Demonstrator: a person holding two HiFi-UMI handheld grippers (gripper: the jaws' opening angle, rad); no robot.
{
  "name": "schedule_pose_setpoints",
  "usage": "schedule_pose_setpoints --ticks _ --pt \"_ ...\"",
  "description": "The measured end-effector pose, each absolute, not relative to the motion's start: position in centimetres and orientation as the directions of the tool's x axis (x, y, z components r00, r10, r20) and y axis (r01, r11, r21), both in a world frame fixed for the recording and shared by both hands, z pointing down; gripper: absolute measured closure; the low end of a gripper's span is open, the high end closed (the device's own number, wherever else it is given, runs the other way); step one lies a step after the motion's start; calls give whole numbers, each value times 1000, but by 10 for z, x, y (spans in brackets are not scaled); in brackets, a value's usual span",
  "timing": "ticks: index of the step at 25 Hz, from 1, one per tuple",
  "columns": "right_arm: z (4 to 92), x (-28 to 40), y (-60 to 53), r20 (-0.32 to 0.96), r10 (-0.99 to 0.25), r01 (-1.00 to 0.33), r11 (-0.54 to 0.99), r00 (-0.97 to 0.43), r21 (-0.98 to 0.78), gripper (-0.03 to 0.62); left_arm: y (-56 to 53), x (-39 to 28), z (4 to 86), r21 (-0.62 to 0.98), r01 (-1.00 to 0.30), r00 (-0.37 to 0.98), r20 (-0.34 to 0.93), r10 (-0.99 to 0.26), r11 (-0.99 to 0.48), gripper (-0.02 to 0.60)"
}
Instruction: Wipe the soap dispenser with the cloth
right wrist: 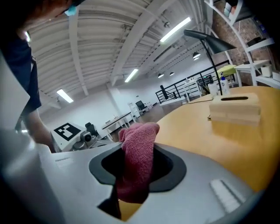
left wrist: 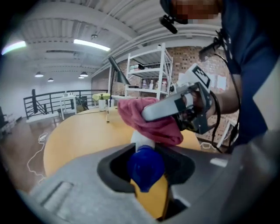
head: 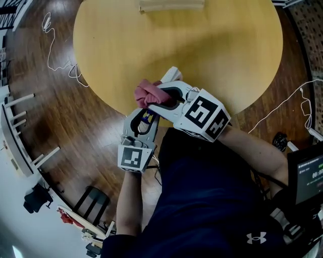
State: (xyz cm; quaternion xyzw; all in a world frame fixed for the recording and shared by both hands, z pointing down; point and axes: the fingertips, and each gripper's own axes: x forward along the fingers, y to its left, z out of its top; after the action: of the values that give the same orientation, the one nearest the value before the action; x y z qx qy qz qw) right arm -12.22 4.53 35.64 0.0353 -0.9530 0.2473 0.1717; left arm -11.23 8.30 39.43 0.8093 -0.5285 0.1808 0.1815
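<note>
left gripper [head: 145, 120]: jaws clamped tight on the dispenser [left wrist: 145, 168], hanging off the bench's [head: 202, 45] 6 o'clock edge, not resting on it

dispenser: blue part pinched in the jaws, yellow below it, and a white neck that goes up under the cloth [right wrist: 138, 148]

right gripper [head: 160, 97]: jaws closed on the cloth, coming in from about 4 o'clock and crossing over the left one

cloth: pinkish-red, bunched up, sits right on the dispenser's top, at roughly 12 o'clock from the left gripper in the head view

box [head: 171, 5]: wooden with a slot on top, way over at the bench's 12 o'clock edge, well apart from all this

bench: round, yellow, pretty bare otherwise
</note>
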Motion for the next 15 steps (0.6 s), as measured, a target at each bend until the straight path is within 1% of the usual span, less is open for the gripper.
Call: schedule_pose_setpoints --ticks 2,4,7,10,12,13,15 --pt "366 -122 47 360 1 -174 874 -933 -453 461 88 -112 397 99 -918 379 501 -778 -384 442" --pt "388 -108 35 386 -51 -243 850 -921 -468 461 96 -114 403 113 -919 378 517 -768 -377 443" --pt "424 -74 1 470 -150 -378 815 -870 -439 461 101 -114 408 141 -925 373 519 -769 -353 445" --pt "449 -50 -26 555 -193 -474 773 -809 -422 461 101 -117 412 137 -925 372 518 -770 -355 445" --pt "439 -50 -27 553 -190 -469 776 -811 -422 461 101 -116 415 102 -919 376 522 -766 -381 445" --pt "423 -57 -21 525 -177 -439 788 -832 -431 461 102 -114 416 84 -914 379 529 -759 -398 445" --pt "388 -81 4 453 -110 -335 826 -885 -453 461 101 -111 414 45 -902 383 544 -746 -430 445"
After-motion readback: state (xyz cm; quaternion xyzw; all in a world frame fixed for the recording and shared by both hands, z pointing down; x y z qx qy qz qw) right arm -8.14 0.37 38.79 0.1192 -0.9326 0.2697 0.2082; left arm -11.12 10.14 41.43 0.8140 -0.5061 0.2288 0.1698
